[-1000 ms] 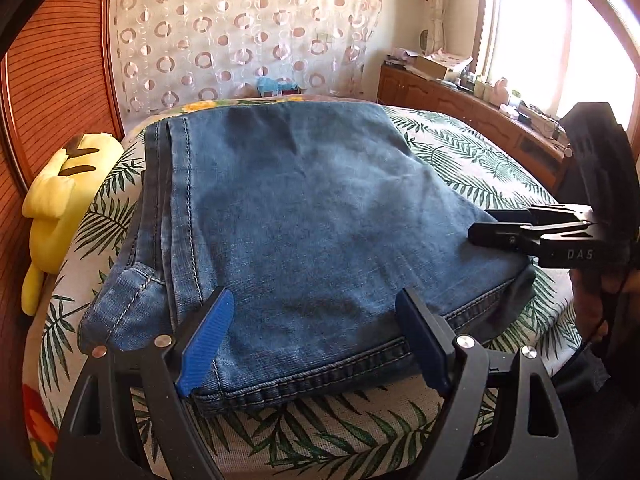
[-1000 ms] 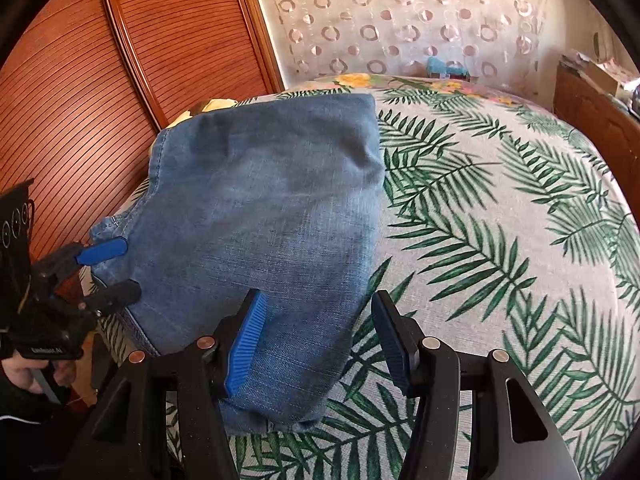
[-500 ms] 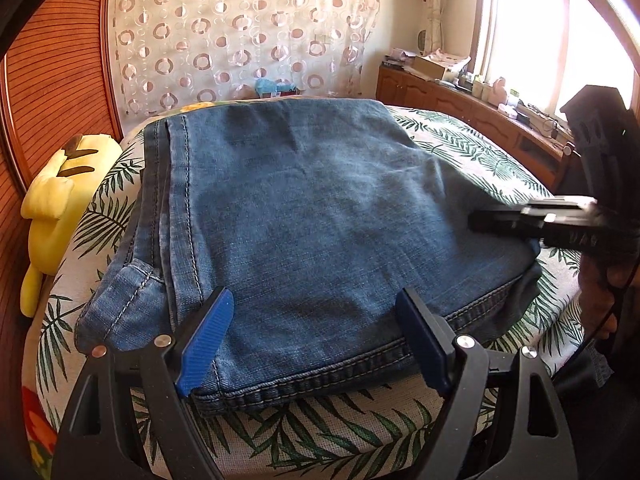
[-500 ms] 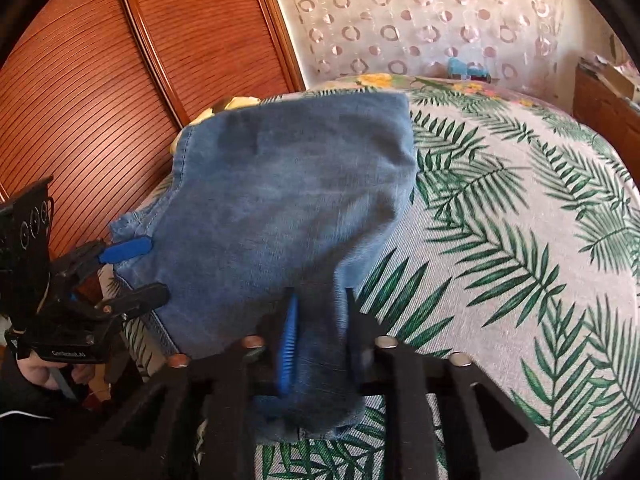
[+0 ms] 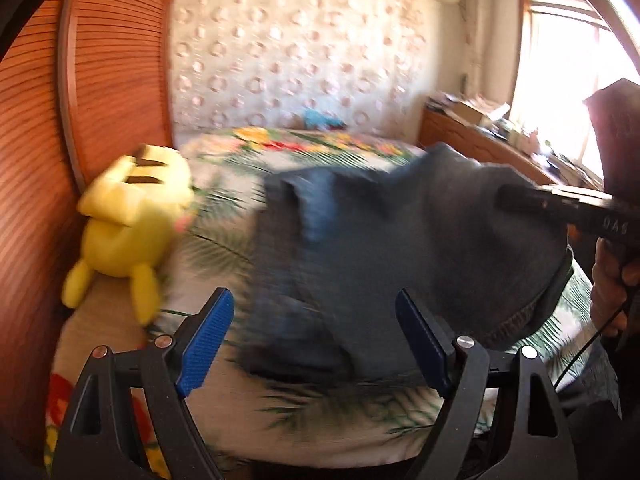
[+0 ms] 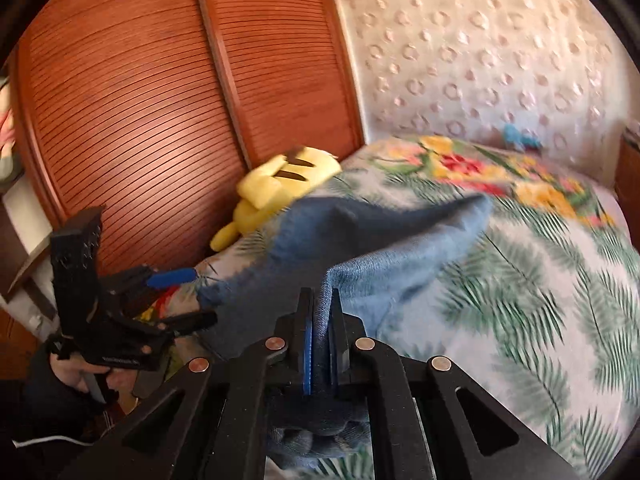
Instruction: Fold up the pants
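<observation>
Gripping a fold of the jeans, the right gripper lifts them off the bed; left gripper jaws stand released, near the plush toy.

The faded blue denim pants looked coarse and matt (stitched hem), against the glossy ribbed reddish wooden doors.

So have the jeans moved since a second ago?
Yes. The jeans lay flat beside the wooden doors; now the right gripper has clamped their near edge and raised it off the bedspread, bunching them.
</observation>
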`<state>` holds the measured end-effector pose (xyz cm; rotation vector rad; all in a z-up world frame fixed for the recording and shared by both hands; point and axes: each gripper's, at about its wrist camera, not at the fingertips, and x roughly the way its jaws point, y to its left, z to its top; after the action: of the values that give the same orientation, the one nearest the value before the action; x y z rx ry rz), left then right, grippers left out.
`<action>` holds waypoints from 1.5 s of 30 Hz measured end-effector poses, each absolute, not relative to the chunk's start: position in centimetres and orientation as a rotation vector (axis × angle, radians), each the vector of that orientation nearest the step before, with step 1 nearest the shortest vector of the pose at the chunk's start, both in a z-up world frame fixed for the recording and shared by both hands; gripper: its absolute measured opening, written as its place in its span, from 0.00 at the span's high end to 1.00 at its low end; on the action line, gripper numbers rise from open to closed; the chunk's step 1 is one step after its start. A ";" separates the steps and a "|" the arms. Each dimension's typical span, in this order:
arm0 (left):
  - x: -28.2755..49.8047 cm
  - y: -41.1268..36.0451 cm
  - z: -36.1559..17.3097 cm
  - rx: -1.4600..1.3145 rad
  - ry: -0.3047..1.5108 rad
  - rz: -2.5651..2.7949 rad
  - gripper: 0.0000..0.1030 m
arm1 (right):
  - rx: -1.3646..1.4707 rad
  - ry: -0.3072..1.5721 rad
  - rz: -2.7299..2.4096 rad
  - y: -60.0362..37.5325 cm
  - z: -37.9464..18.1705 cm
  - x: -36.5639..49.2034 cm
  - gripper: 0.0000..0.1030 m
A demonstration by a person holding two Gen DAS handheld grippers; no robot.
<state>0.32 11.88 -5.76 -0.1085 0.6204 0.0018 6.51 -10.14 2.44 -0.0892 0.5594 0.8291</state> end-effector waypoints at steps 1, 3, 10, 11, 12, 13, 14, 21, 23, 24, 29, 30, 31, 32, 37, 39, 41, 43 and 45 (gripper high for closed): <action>-0.1 13.0 -5.3 -0.119 0.607 0.029 0.19 | -0.104 0.555 0.846 -8.9 2.7 6.8 0.95; -0.7 14.4 -4.7 -0.132 0.591 0.063 0.19 | -0.123 0.561 0.872 -7.2 2.9 7.7 0.95; -2.5 18.1 -3.8 -0.148 0.549 0.159 0.19 | -0.189 0.603 0.991 0.1 1.7 10.2 0.95; -2.6 18.4 -3.8 -0.150 0.548 0.167 0.19 | -0.182 0.620 1.012 1.2 1.3 10.6 0.95; -2.7 18.7 -3.8 -0.154 0.549 0.172 0.19 | -0.182 0.632 1.027 2.1 1.0 11.0 0.95; -2.9 19.0 -3.9 -0.156 0.549 0.177 0.19 | -0.183 0.647 1.043 3.0 0.4 11.4 0.95; -2.9 19.2 -3.9 -0.157 0.550 0.179 0.19 | -0.181 0.670 1.059 3.9 -0.2 11.8 0.95; -3.2 20.0 -4.2 -0.168 0.553 0.187 0.19 | -0.170 0.806 1.095 6.9 -4.8 14.5 0.96; -3.2 20.0 -4.2 -0.168 0.553 0.179 0.19 | -0.163 0.804 1.091 6.7 -4.5 14.7 0.96; -3.1 19.8 -4.3 -0.168 0.554 0.172 0.19 | -0.160 0.801 1.089 6.2 -4.1 14.3 0.95; -2.2 18.5 -4.2 -0.157 0.561 0.143 0.19 | -0.210 0.727 1.025 5.3 -1.2 13.2 0.67; -1.9 18.2 -4.2 -0.156 0.562 0.133 0.19 | -0.211 0.706 1.019 4.9 -0.6 13.1 0.60; -1.7 18.0 -4.2 -0.158 0.564 0.125 0.19 | -0.212 0.683 1.007 4.4 0.1 13.2 0.57; -1.5 17.8 -4.2 -0.158 0.565 0.117 0.19 | -0.218 0.665 0.990 4.0 0.5 13.4 0.55; 0.2 16.2 -4.3 -0.159 0.579 0.053 0.19 | -0.251 0.605 0.864 1.7 1.5 15.4 0.44; 1.0 15.6 -4.9 -0.171 0.600 0.024 0.19 | -0.276 0.598 0.799 0.4 1.3 16.7 0.43; 1.6 15.4 -5.7 -0.191 0.619 -0.004 0.19 | -0.282 0.611 0.746 -0.1 0.8 18.8 0.43; 2.2 15.3 -7.0 -0.240 0.660 -0.040 0.22 | -0.288 0.619 0.711 -0.4 0.3 19.6 0.42; 2.6 14.9 -8.1 -0.256 0.694 -0.047 0.33 | -0.286 0.642 0.696 -0.3 -0.6 21.2 0.42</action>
<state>2.56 14.93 -8.09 -0.2555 0.6937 -0.0466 21.24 -0.34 -0.62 -0.2861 0.6420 0.6961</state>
